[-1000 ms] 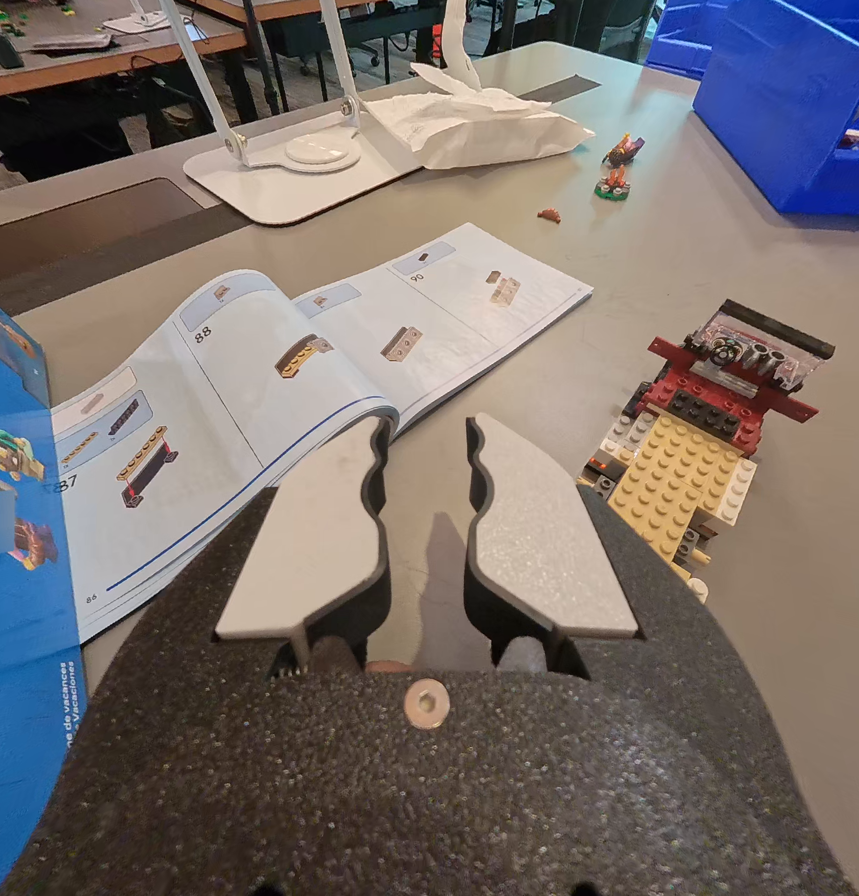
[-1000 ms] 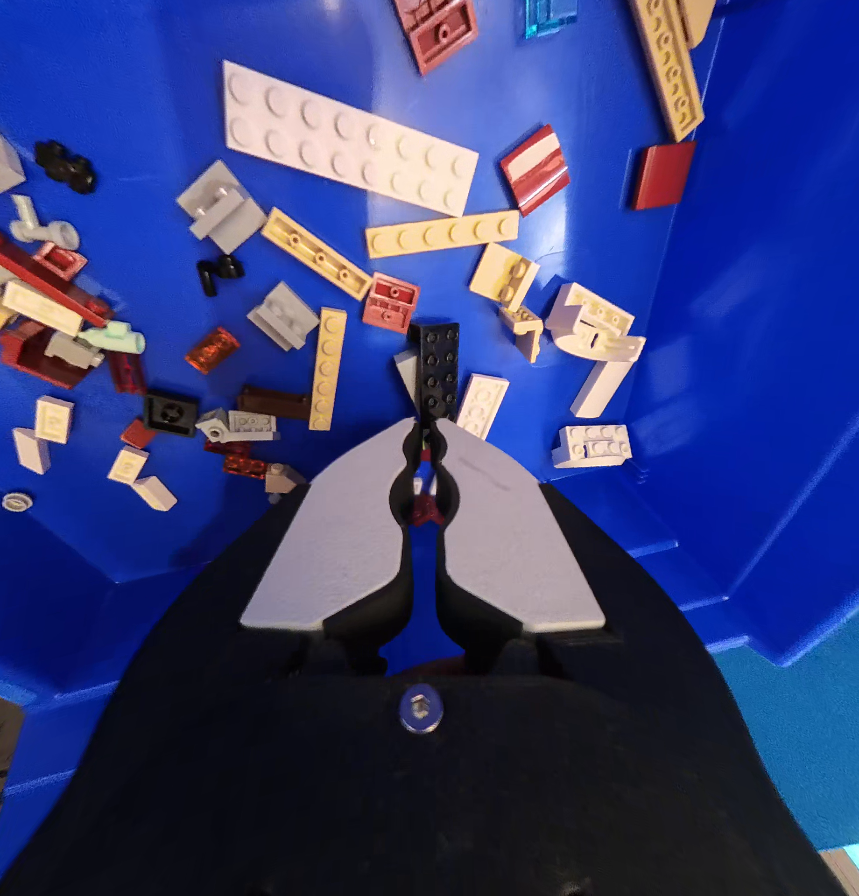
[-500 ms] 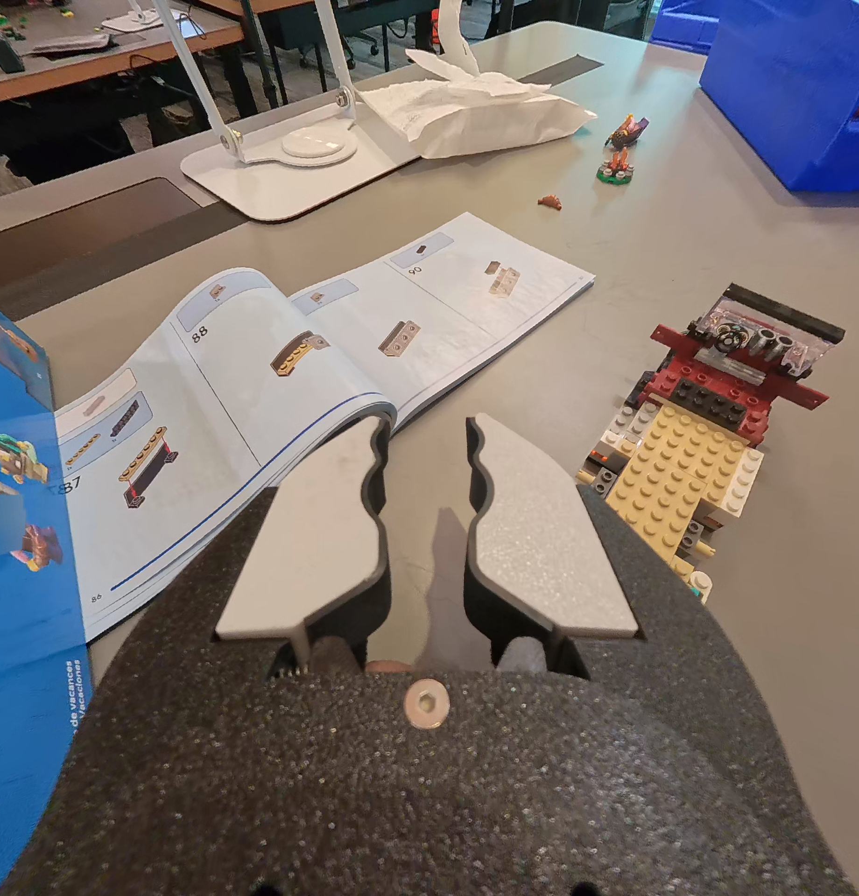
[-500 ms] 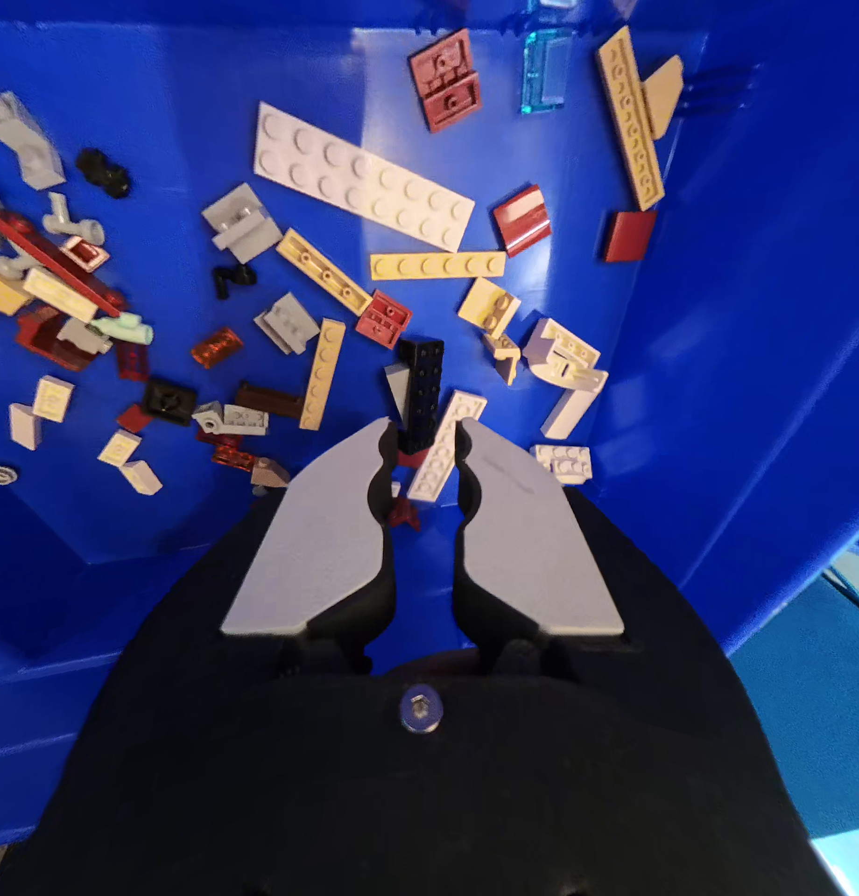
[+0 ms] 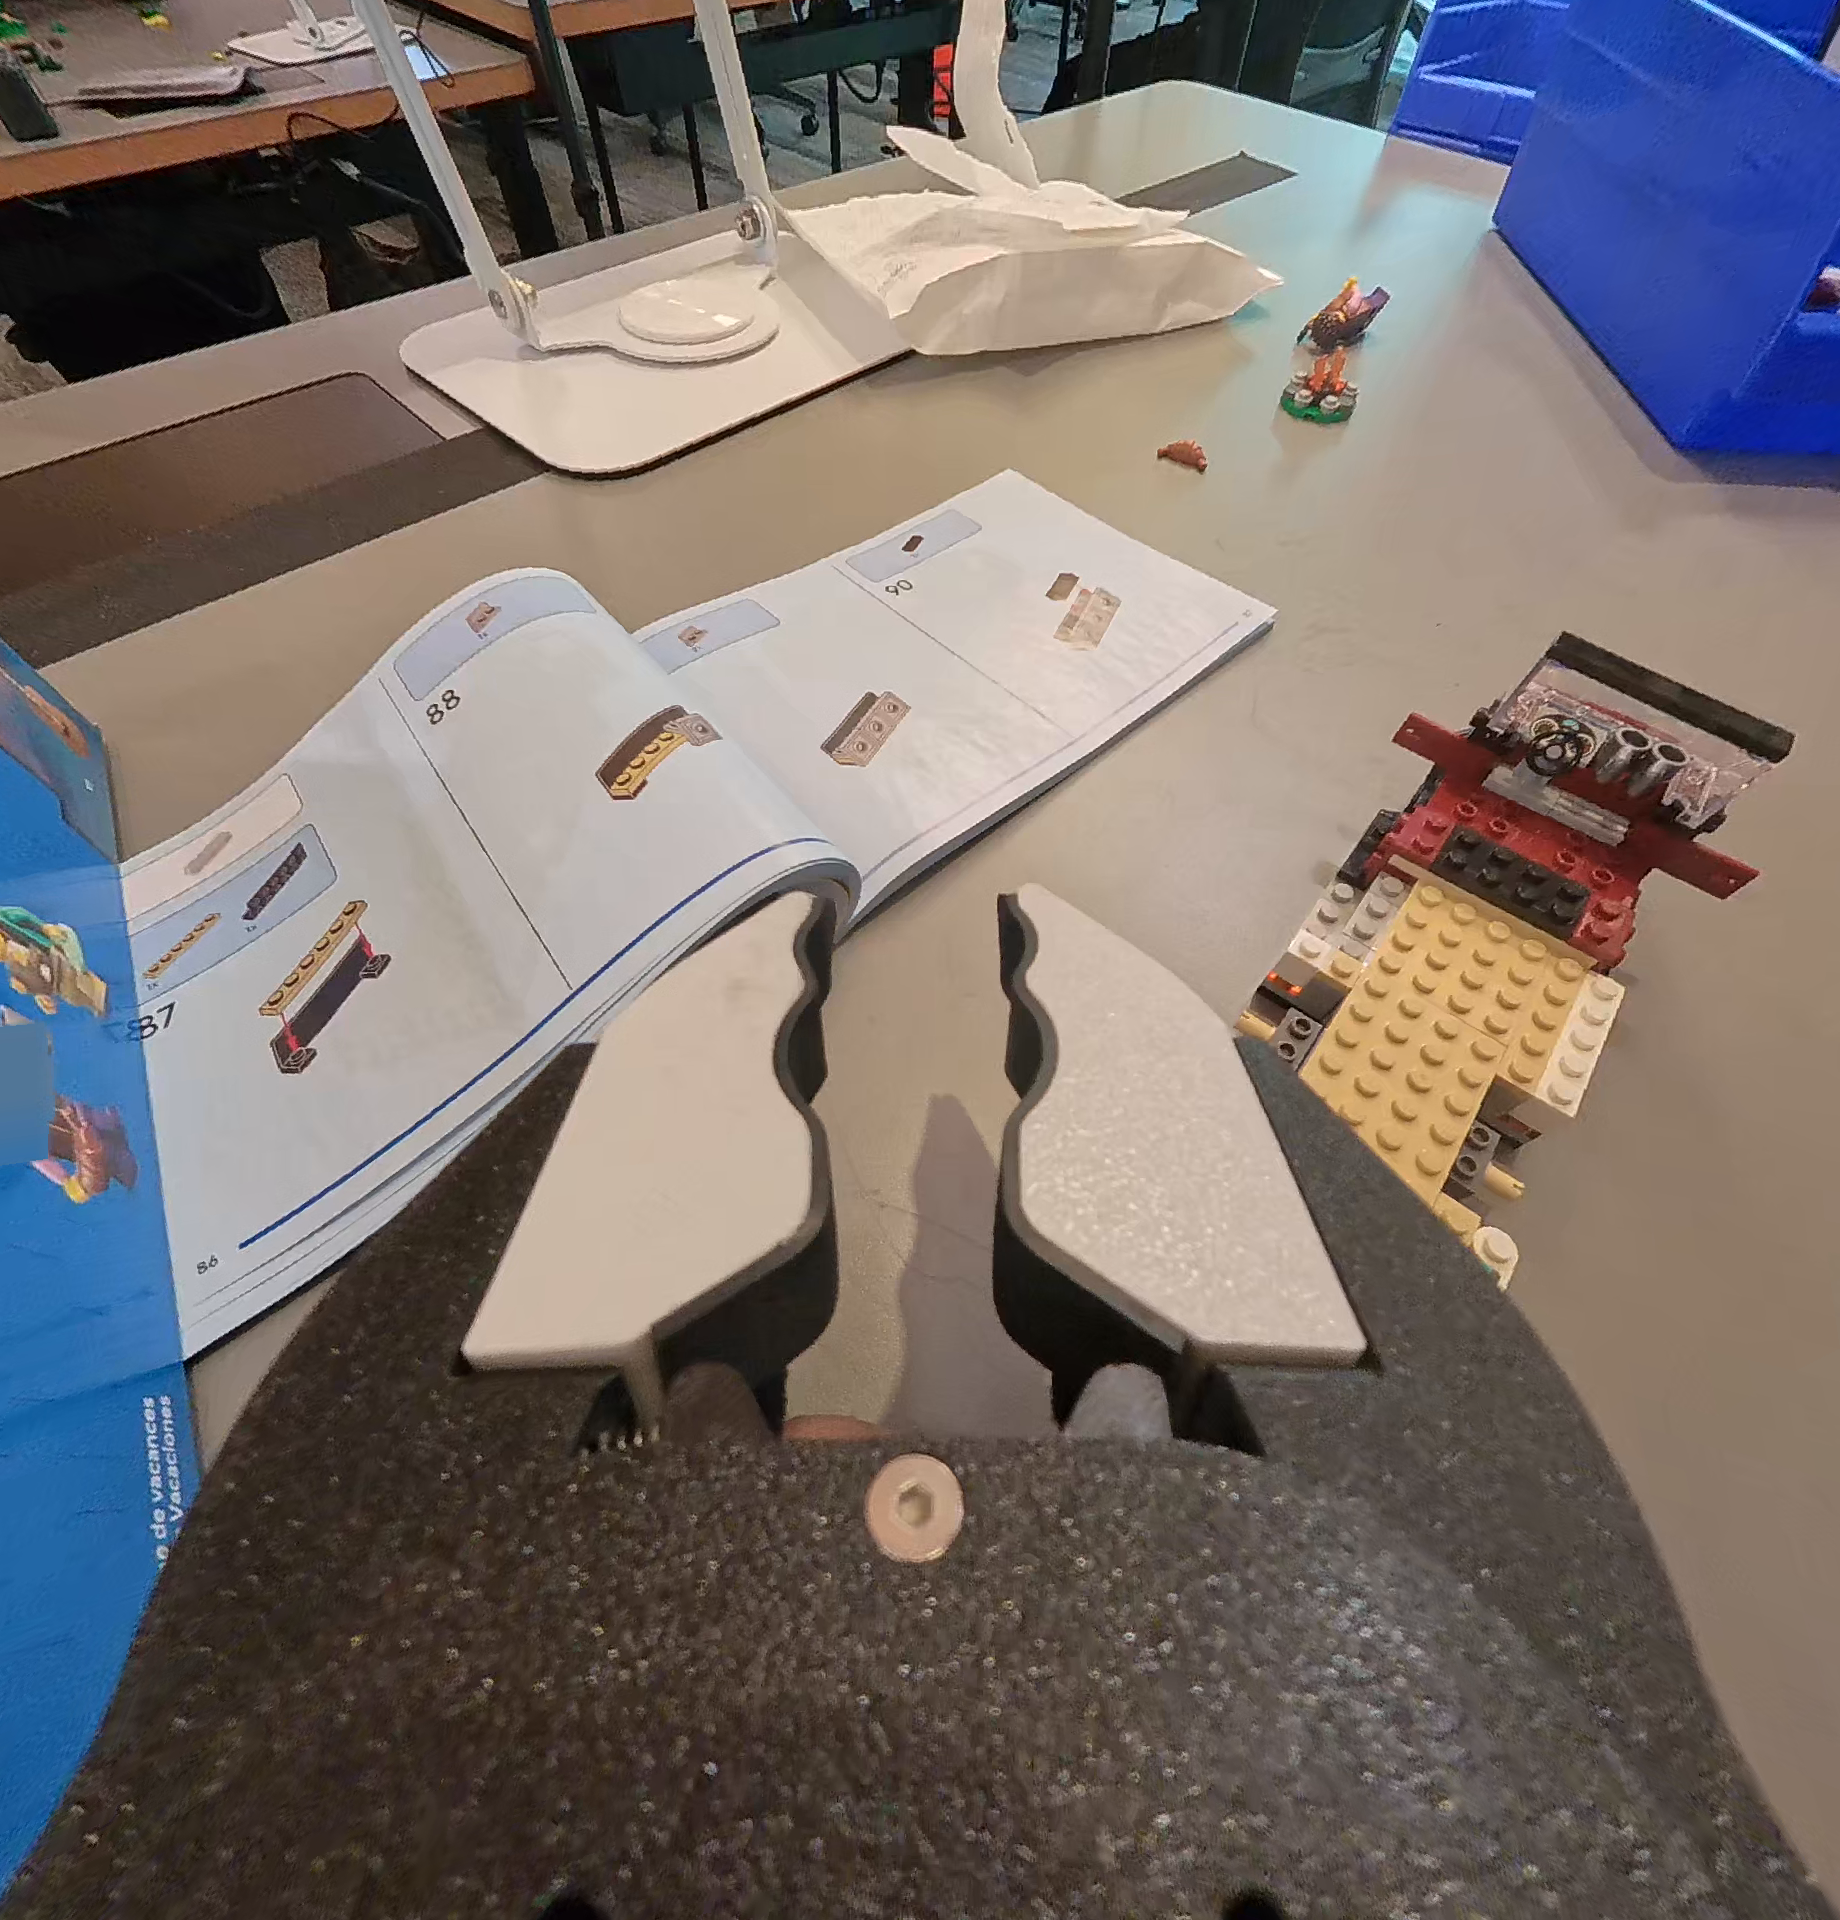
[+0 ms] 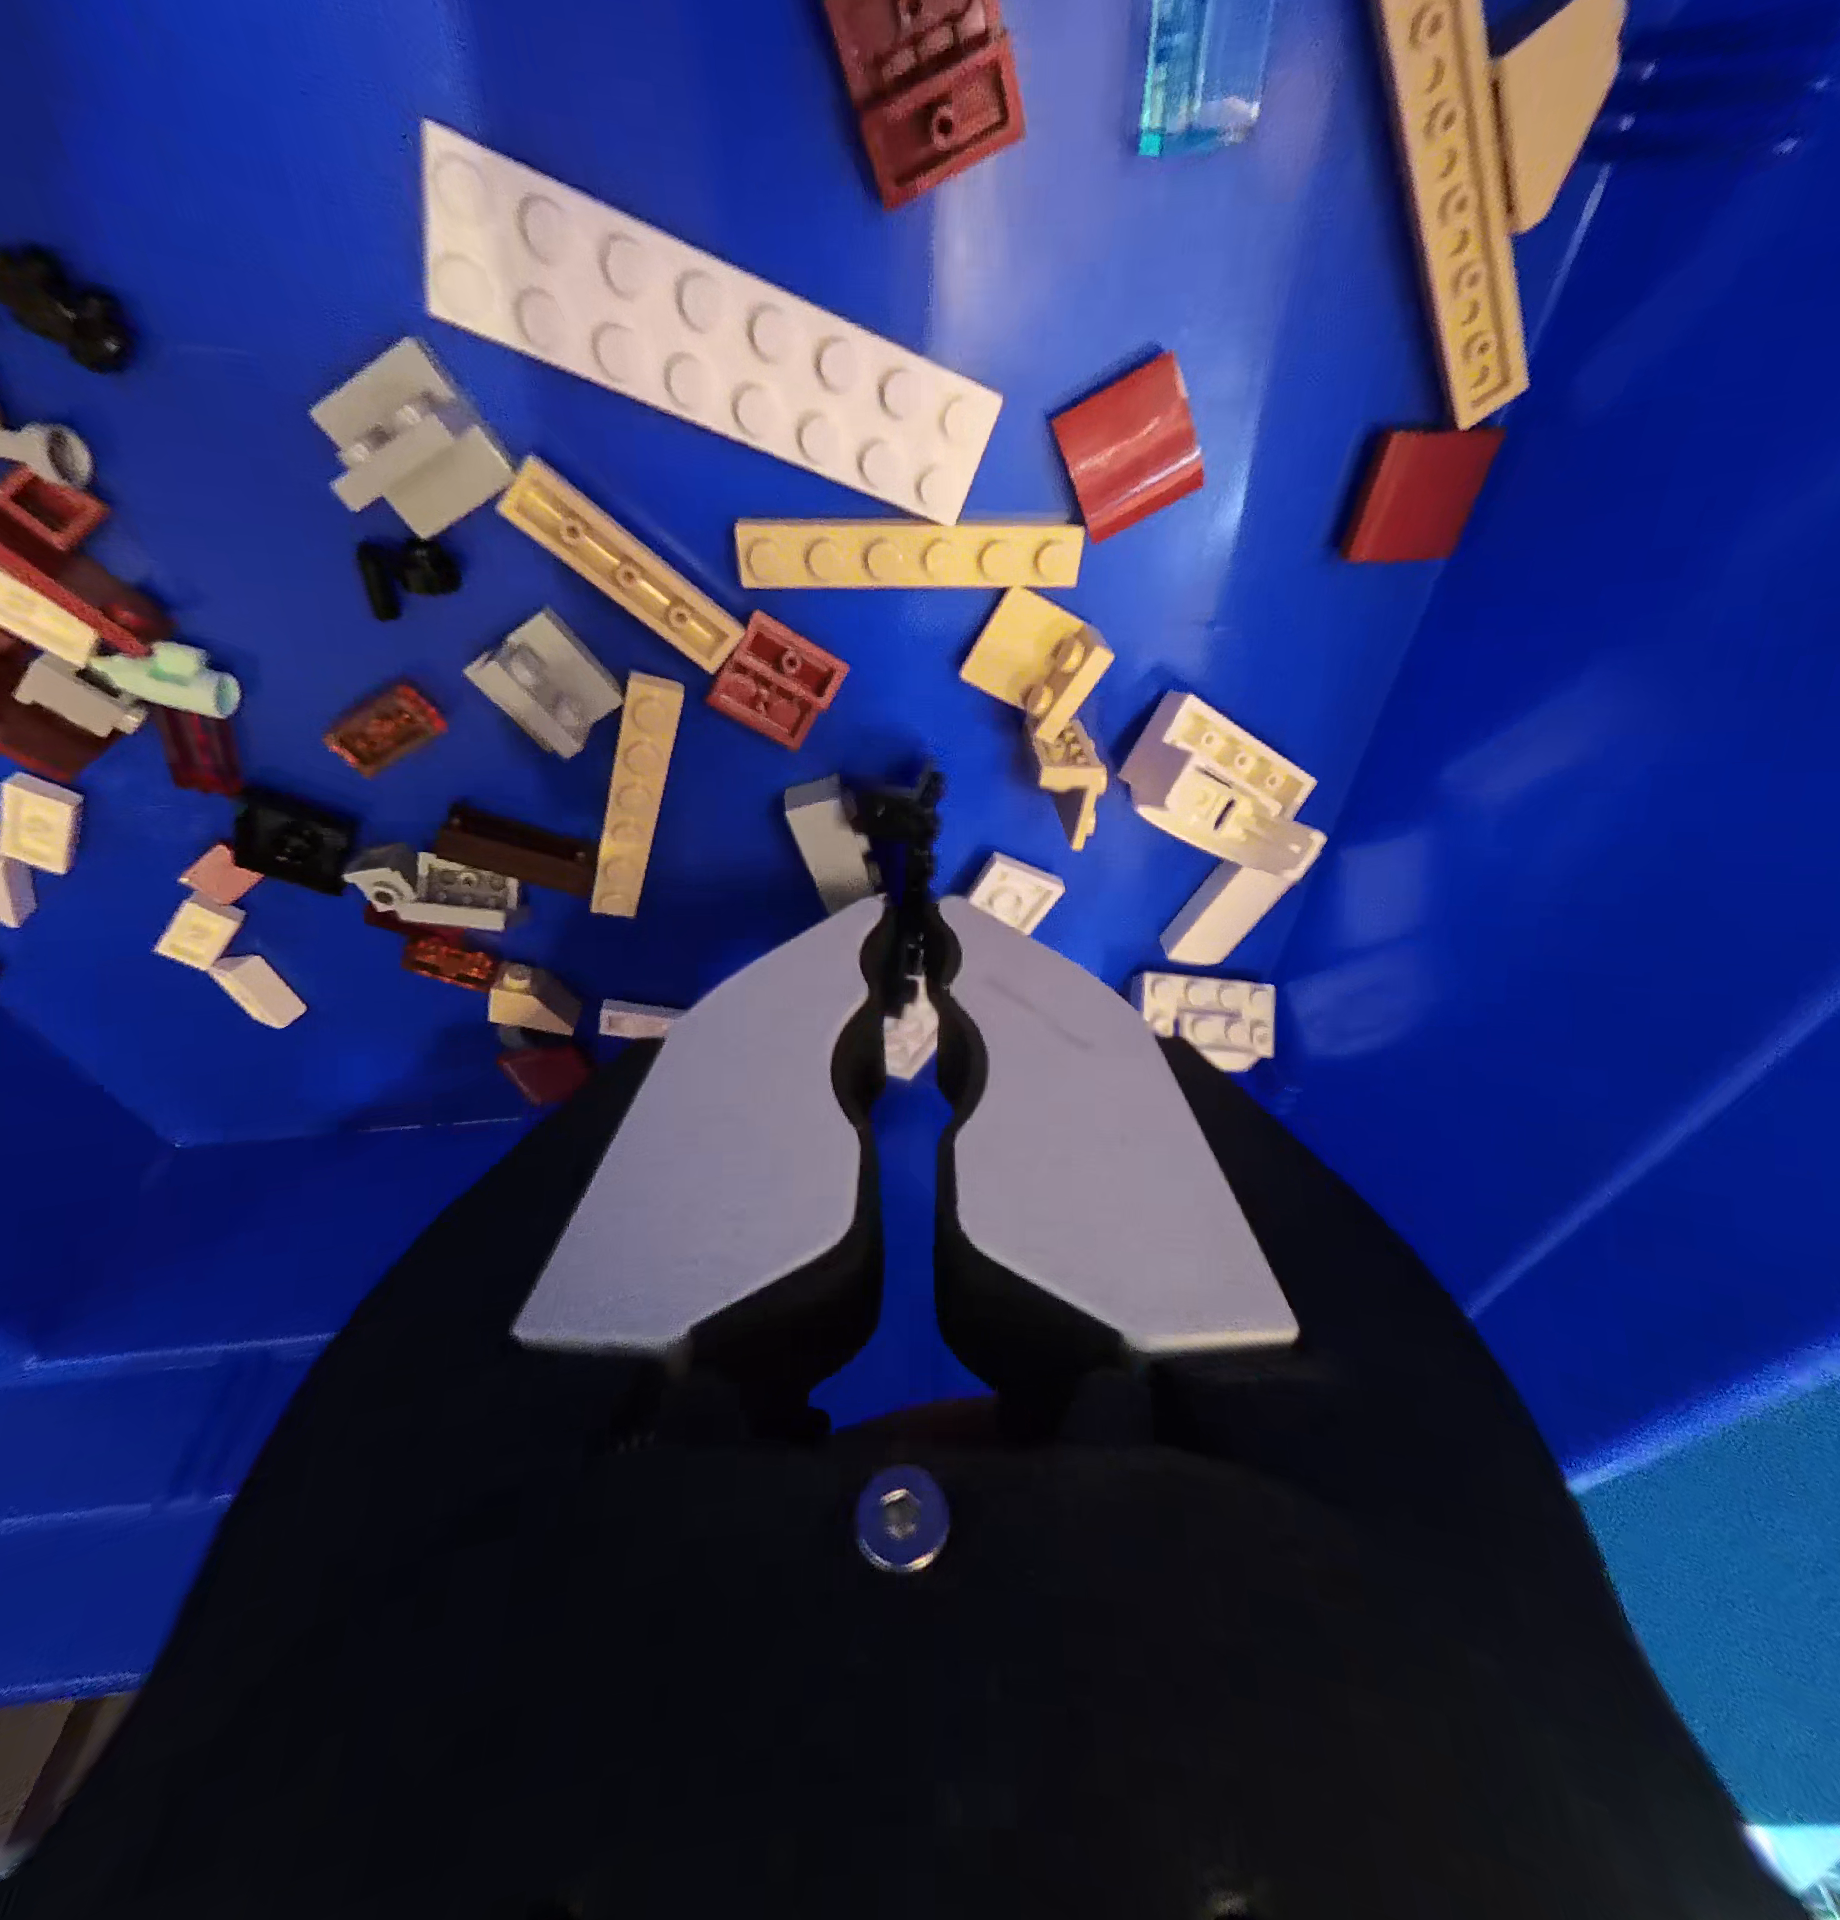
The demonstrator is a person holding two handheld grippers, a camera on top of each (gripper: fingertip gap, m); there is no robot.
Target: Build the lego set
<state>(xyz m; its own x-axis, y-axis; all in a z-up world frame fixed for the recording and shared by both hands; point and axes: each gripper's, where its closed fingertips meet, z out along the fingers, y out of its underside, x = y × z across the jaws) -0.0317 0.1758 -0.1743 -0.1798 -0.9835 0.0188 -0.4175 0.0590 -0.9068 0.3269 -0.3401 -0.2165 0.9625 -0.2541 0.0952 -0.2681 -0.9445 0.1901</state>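
Presently your right gripper (image 6: 908, 914) points down into the blue bin (image 6: 1622, 727), clenched on a black brick (image 6: 903, 831) — blurred; your left gripper (image 5: 908, 914) hovers over the table (image 5: 1415, 540), fingers spread, bare.

Black foam gripper (image 5: 911, 914) body; grey fingers (image 5: 687, 1122); silver screw (image 5: 914, 1507).

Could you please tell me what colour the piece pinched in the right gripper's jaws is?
Black; the thin piece shows best in the right wrist view.
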